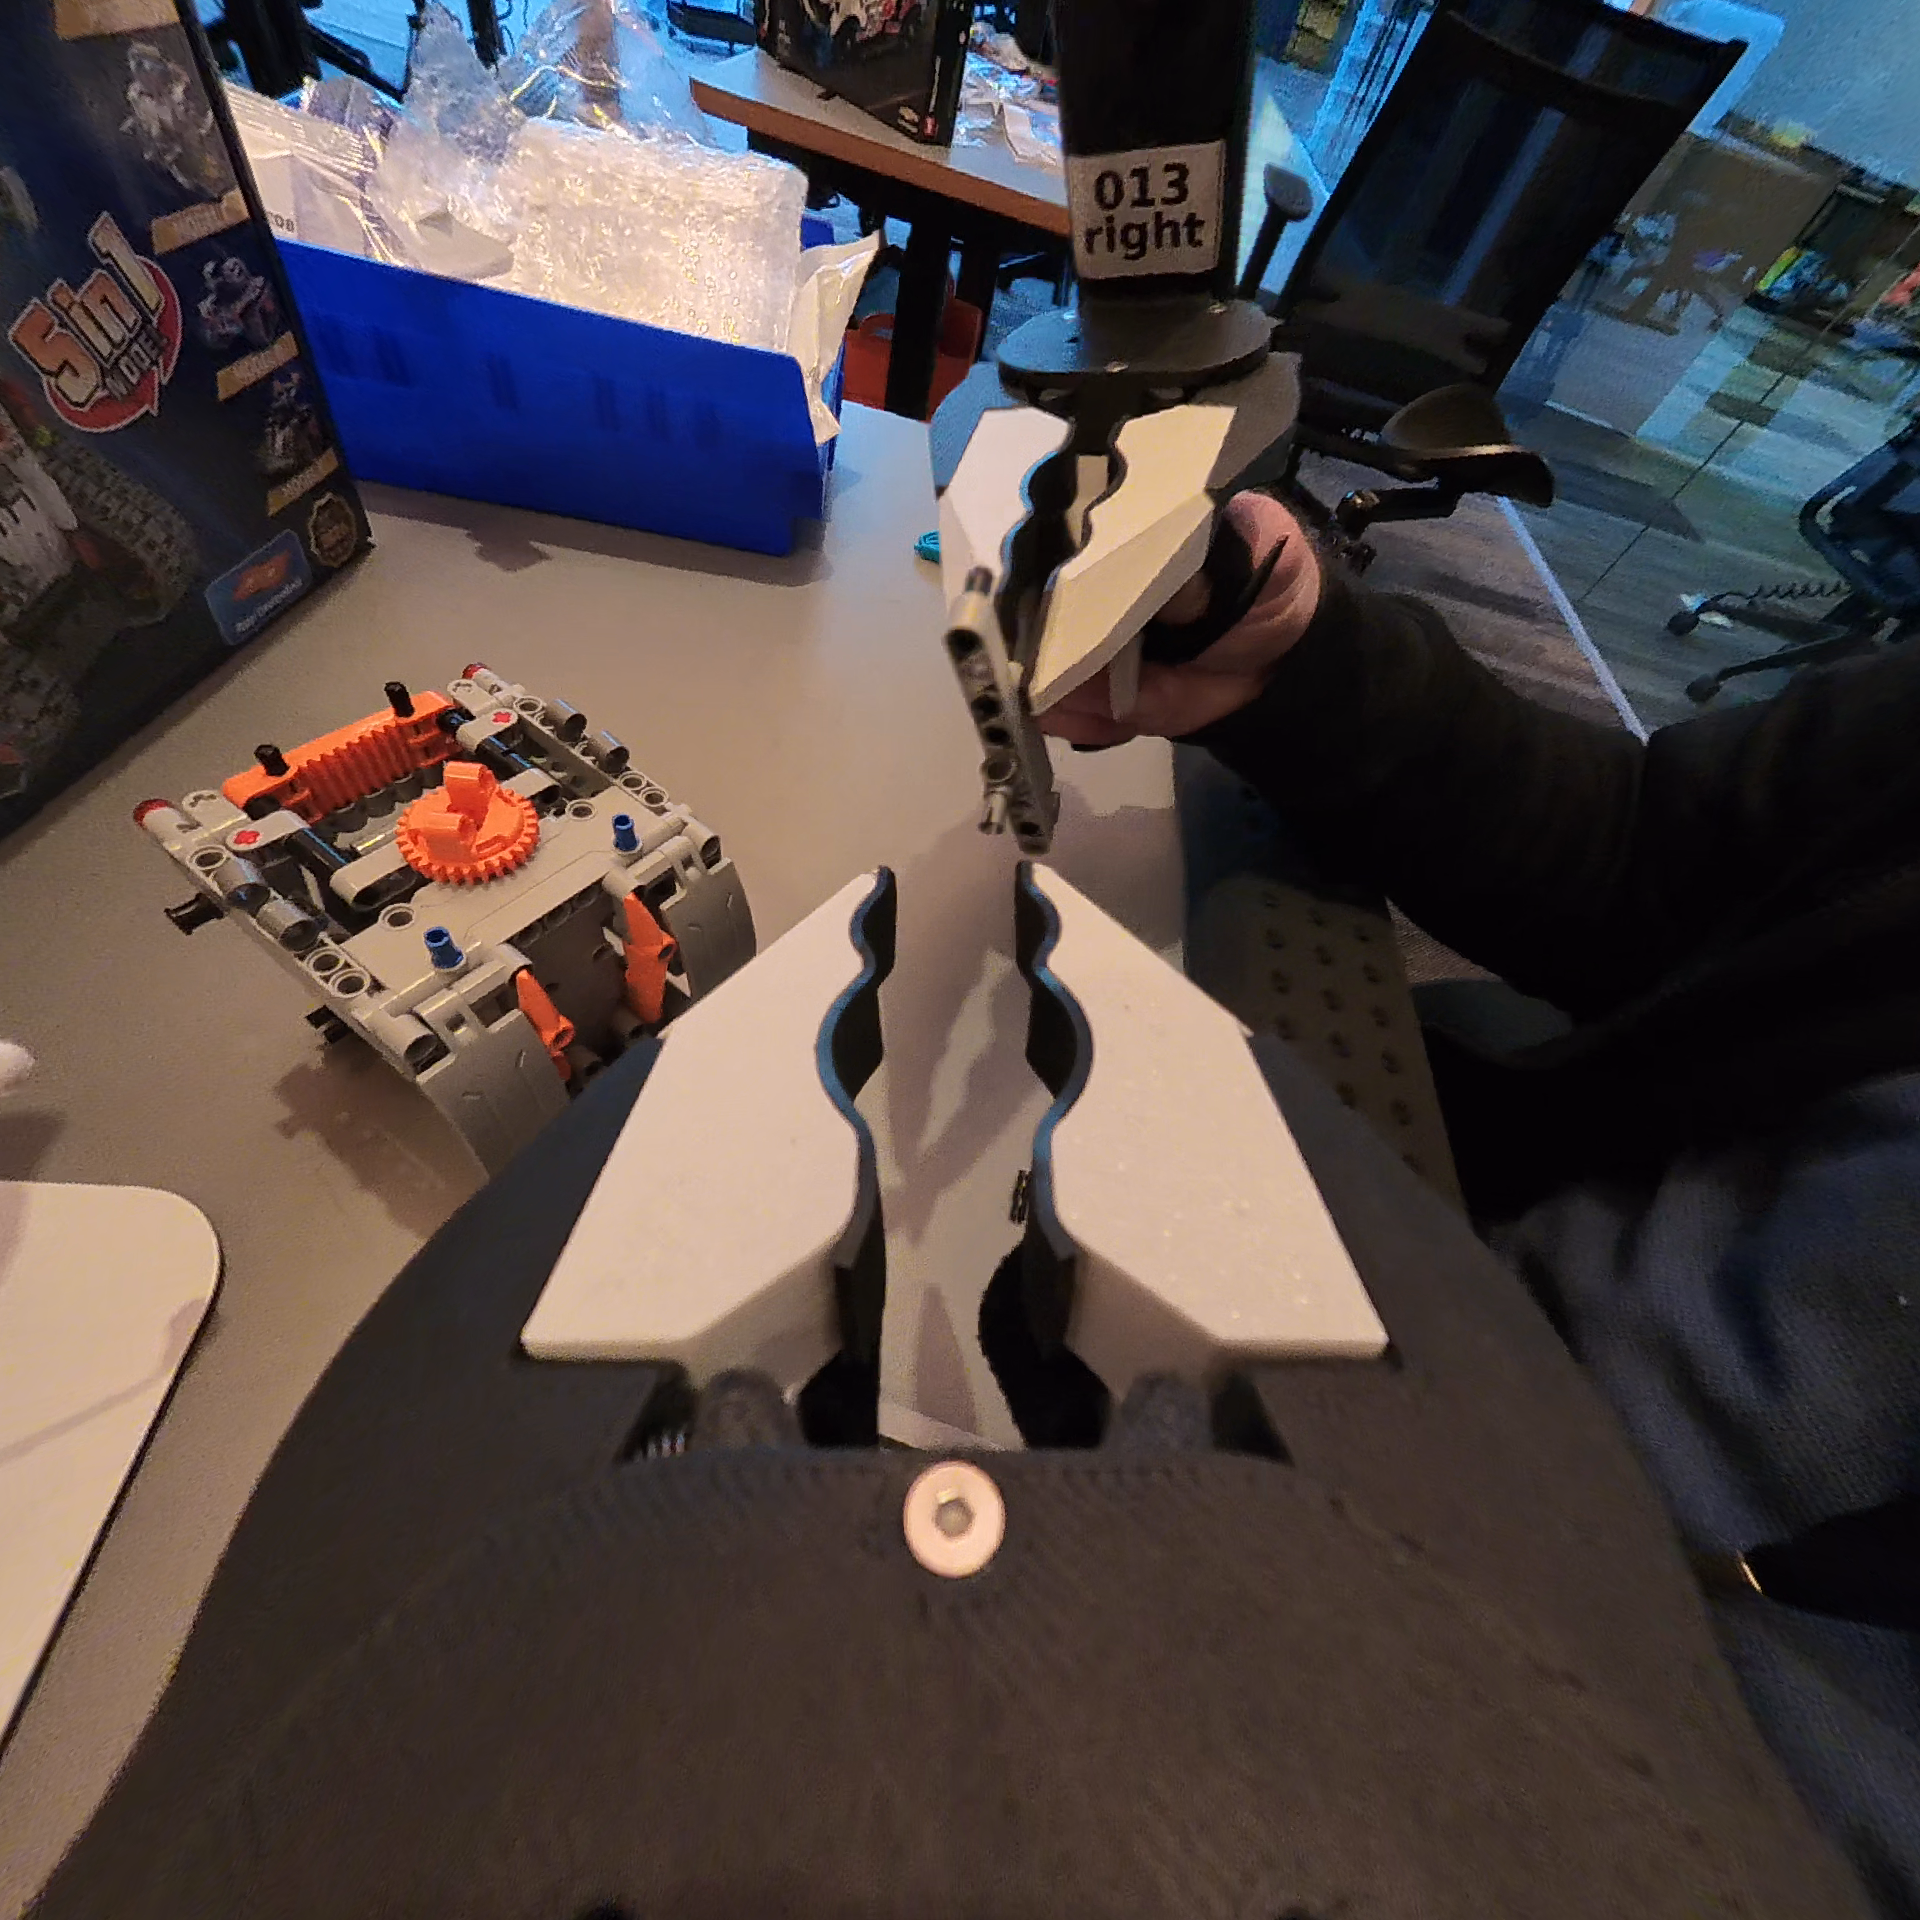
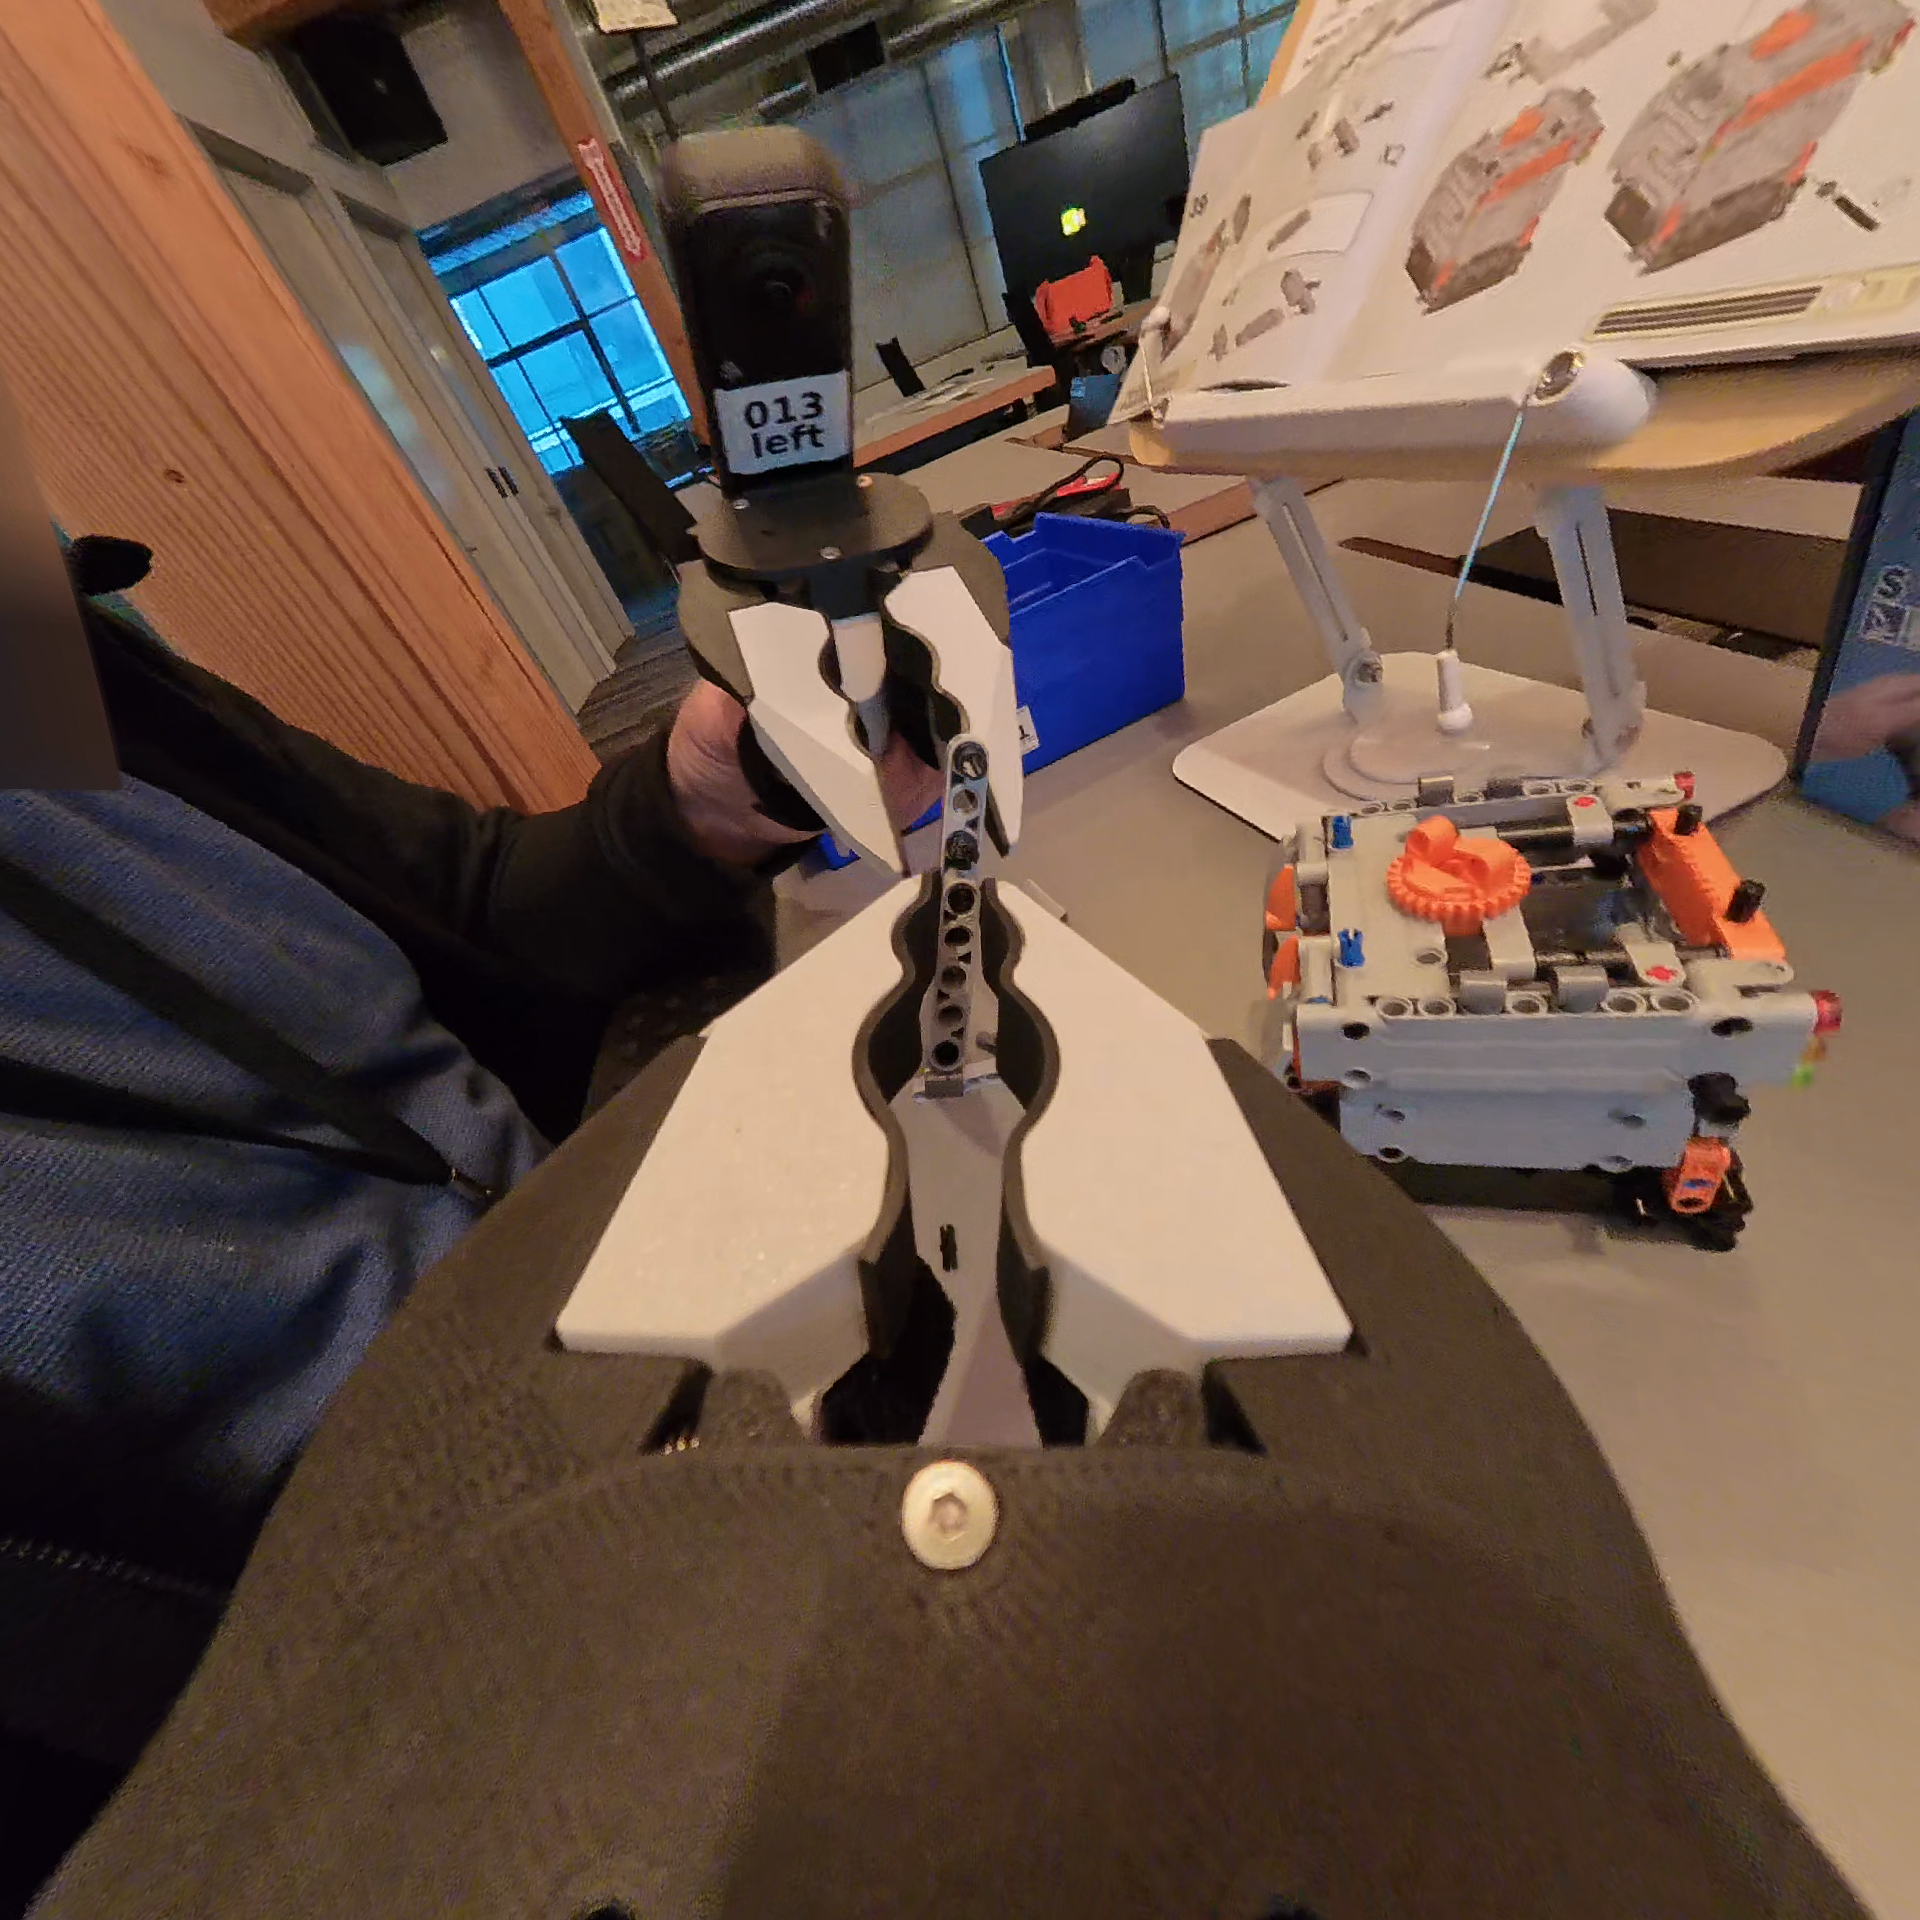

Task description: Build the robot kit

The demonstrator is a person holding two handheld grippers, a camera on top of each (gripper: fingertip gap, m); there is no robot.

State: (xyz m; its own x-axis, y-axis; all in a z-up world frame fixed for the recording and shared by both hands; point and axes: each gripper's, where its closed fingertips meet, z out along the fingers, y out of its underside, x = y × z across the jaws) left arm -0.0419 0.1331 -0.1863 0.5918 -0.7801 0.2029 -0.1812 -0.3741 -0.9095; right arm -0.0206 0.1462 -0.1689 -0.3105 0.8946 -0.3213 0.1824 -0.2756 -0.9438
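My right gripper is shut on a grey perforated beam and holds it in the air above the grey table. The beam sticks out past the fingertips. In the left wrist view the right gripper hangs the beam down to just above my left gripper. The left gripper is open and empty. In the right wrist view, the left gripper has its fingers spread around the beam's far end without clamping it. A grey and orange brick-built chassis stands on the table and also shows in the right wrist view.
A blue bin with bubble wrap stands behind the chassis, and a printed toy box at the left. An open instruction booklet rests on a white stand. A wooden wall and the person's dark sleeves are close by. Less than 4 cm separates the two grippers' tips.
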